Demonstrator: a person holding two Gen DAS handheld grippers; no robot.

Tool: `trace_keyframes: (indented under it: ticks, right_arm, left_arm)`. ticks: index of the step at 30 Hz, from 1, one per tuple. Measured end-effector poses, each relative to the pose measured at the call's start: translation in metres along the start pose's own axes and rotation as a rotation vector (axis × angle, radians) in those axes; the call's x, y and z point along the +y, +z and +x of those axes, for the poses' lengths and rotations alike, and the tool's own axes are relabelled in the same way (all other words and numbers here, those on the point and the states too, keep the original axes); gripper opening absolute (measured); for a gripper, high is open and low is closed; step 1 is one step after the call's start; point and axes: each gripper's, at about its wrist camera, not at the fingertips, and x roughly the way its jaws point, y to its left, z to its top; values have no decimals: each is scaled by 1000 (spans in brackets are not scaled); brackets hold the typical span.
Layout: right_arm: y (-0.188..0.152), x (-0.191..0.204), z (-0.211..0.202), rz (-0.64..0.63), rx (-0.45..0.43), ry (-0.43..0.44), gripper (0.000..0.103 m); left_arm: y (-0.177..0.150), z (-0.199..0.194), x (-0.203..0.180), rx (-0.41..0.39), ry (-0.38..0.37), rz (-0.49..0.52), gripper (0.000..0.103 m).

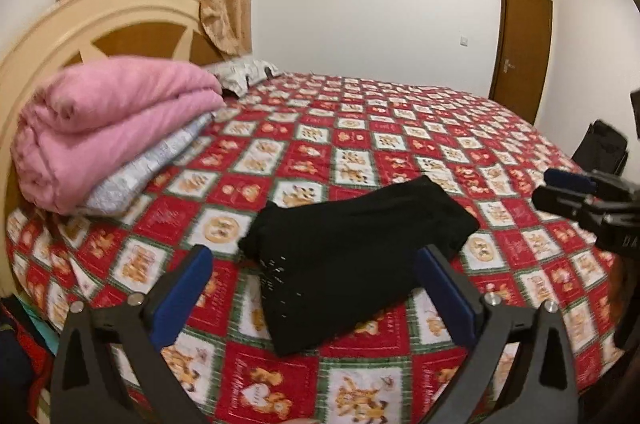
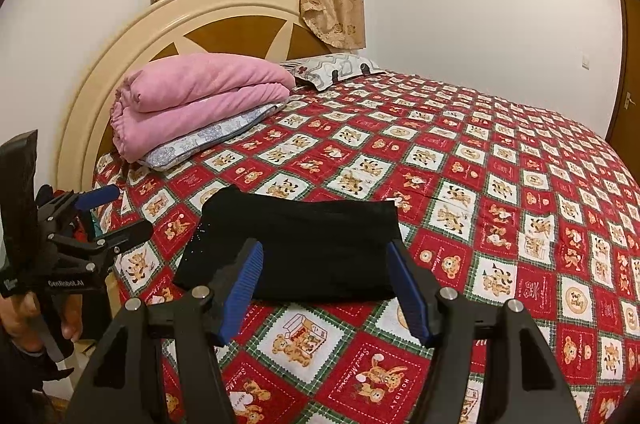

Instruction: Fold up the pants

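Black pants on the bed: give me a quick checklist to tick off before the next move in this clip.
1. Black pants folded into a compact stack: ok.
2. Pants resting fully on the bedspread, not hanging over the edge: ok.
3. Left tool open, holding nothing: ok.
4. Right tool open, holding nothing: ok.
5. Both tools clear of the fabric: ok, as far as both wrist views show.
6. Pink blanket away from the pants: ok.
7. Fold edges aligned underneath: cannot tell.
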Motion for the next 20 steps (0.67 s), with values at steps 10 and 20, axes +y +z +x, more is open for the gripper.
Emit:
trace_keyframes:
  ticks: [10, 20]
  right_arm:
    - [-4, 6, 2, -17, 12, 11, 65]
    - [-8, 9, 2, -19, 15, 15, 65]
  left_arm:
    - [-1, 5, -3, 16, 19, 18, 103]
    - [-5, 2, -11, -11, 17, 64, 103]
